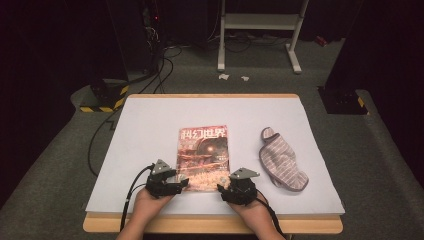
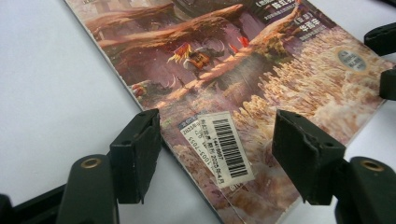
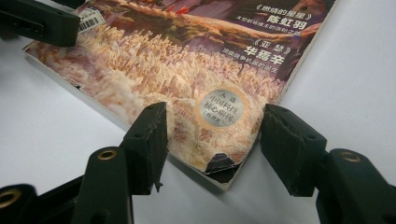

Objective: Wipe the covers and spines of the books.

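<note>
Between both open tongs, left tongs (image 1: 181, 182), right tongs (image 1: 223, 186), magazine's (image 1: 204, 156) near corners.

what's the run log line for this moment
left claw: open, at magazine near-left corner | right claw: open, at near-right corner | magazine: flat, closed | sleep mask: untouched

- A table (image 1: 150, 120) with a pale grey-white top and a light wooden edge stands in the middle of a dim room.
- Grey carpet (image 1: 45, 175) covers the floor around it.
- Behind the table, a white metal frame (image 1: 260, 22) stands on two long feet.
- Black cables (image 1: 160, 65) trail across the carpet at the back left.
- Black-and-yellow striped bases (image 1: 102, 97) sit at both far corners.
- The surroundings beyond are dark; light falls mainly on the tabletop.
</note>
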A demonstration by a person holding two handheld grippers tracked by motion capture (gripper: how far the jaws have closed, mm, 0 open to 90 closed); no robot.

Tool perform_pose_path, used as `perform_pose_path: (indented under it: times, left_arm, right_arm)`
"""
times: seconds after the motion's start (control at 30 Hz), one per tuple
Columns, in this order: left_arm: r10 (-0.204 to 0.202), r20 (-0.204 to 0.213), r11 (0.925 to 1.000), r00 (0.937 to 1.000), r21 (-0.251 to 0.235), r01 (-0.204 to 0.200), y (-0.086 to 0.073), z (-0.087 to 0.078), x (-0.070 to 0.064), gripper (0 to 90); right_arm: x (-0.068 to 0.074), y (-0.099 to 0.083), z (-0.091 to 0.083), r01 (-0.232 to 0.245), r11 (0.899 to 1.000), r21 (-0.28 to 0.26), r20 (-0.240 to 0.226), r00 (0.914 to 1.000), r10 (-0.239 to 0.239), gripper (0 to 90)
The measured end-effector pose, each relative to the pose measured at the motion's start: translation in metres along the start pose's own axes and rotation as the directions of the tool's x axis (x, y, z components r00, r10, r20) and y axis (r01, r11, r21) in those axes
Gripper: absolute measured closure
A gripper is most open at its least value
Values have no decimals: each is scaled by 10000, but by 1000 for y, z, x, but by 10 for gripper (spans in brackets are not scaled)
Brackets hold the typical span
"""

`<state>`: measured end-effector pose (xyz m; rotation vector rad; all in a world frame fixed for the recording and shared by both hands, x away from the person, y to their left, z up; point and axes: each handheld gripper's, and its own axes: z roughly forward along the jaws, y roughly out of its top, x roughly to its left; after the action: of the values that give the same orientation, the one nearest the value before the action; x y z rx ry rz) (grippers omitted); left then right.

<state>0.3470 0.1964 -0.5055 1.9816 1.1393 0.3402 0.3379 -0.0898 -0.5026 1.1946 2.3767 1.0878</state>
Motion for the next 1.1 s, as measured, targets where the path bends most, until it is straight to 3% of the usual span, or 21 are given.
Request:
perform_pose_path:
  times: [0.5,0.77,0.9,1.1]
  left_arm:
    - [134,-563,9999,9983,-20,-136,4,5,6,333]
    - [95,-481,9999,9988,-55,-98,2,0,12,358]
    - [296,-678,9991,9973,-290,-316,2,-13,15,369]
    - [137,-1078,9951,9941,-962,-242,2,-34,26,372]
  right_arm:
    - [3,4,6,-122,9998,-183,169,9998,125,435]
    - [0,5,4,103,9996,-251,-343,9994,-111,453]
    - [-6,5,-2,520,9953,-812,-297,9981,-545,440]
    - [-23,5,-11,415,9894,-1389,327,9988,-373,406]
